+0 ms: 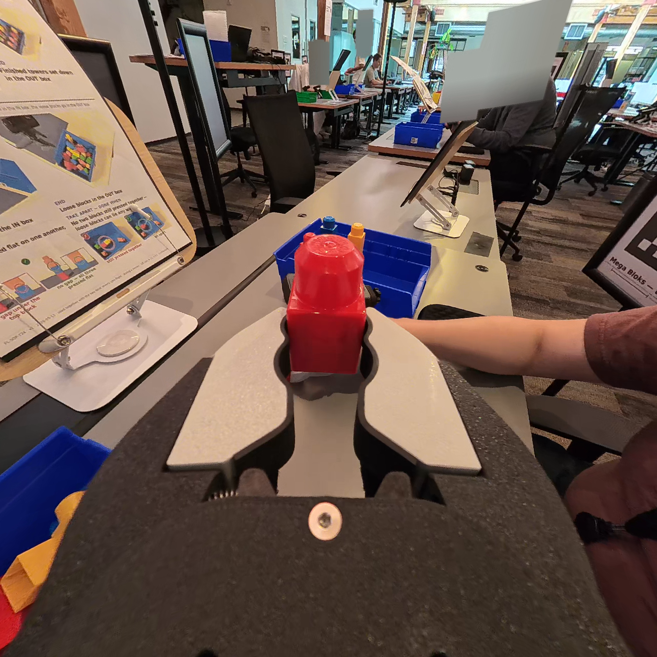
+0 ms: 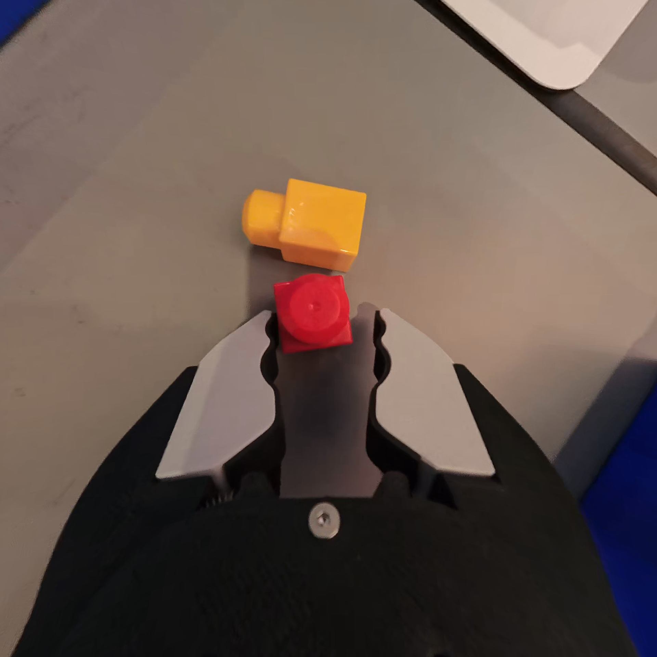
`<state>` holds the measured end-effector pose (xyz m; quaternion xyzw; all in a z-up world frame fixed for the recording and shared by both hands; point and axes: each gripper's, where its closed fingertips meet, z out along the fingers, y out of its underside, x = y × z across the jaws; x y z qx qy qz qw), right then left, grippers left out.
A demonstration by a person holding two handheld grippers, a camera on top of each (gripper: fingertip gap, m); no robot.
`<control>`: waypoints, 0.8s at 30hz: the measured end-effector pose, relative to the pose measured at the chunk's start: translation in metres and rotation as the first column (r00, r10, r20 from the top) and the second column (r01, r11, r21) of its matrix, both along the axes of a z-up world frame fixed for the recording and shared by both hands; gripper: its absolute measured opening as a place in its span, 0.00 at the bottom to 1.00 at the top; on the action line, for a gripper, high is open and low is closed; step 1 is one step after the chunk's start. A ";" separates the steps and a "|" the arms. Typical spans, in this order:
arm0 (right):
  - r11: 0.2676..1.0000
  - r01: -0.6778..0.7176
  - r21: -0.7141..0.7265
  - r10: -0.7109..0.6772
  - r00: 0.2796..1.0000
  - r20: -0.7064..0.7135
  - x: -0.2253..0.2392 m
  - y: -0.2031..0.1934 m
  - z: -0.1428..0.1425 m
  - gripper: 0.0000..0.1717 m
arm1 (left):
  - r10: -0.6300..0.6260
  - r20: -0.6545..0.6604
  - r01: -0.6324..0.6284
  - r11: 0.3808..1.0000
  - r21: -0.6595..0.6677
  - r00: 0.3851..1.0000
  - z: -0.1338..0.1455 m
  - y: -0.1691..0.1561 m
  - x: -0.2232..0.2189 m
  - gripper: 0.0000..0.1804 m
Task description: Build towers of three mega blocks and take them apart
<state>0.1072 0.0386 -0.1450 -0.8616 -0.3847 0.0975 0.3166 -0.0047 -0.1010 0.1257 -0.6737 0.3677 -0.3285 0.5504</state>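
The right gripper [image 2: 321,320] hung over the tabletop [image 2: 124,177] with its jaws apart around an upright red block [image 2: 313,314]: the left pad looked to touch the block, while the right pad stood clear, so nothing was gripped. Just beyond lay an orange block [image 2: 309,224] on its side, stud pointing left, across the gripper's line. The left gripper [image 1: 325,341] was clamped on another red block [image 1: 325,320], stud up. Behind it, that block hid part of a blue bin [image 1: 398,270] holding upright blocks.
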 end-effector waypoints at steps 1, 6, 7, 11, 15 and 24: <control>1.000 -0.009 -0.007 0.009 1.000 -0.011 -0.002 -0.001 -0.001 0.28 | -0.002 -0.002 0.002 1.000 -0.004 1.000 -0.001 0.001 0.001 0.20; 0.999 -0.046 -0.002 0.046 0.999 -0.015 0.000 0.002 -0.002 0.22 | 0.009 0.005 -0.008 1.000 -0.018 1.000 -0.006 0.009 -0.002 0.20; 0.998 -0.063 -0.006 0.063 0.998 -0.031 -0.002 0.001 0.001 0.22 | 0.005 0.009 -0.005 1.000 -0.026 1.000 -0.007 0.010 -0.002 0.20; 0.988 -0.153 0.030 0.156 0.969 -0.194 -0.012 -0.009 0.054 0.22 | -0.036 -0.001 0.036 0.995 -0.091 0.999 -0.024 0.017 0.006 0.20; 0.956 -0.279 0.091 0.289 0.849 -0.442 -0.015 -0.037 0.139 0.22 | -0.107 -0.030 0.101 0.980 -0.172 0.994 -0.050 0.024 0.030 0.20; 0.743 -0.635 0.213 0.597 0.484 -0.639 0.005 -0.131 0.235 0.21 | -0.374 -0.080 0.330 0.885 -0.329 0.924 -0.104 0.000 0.106 0.20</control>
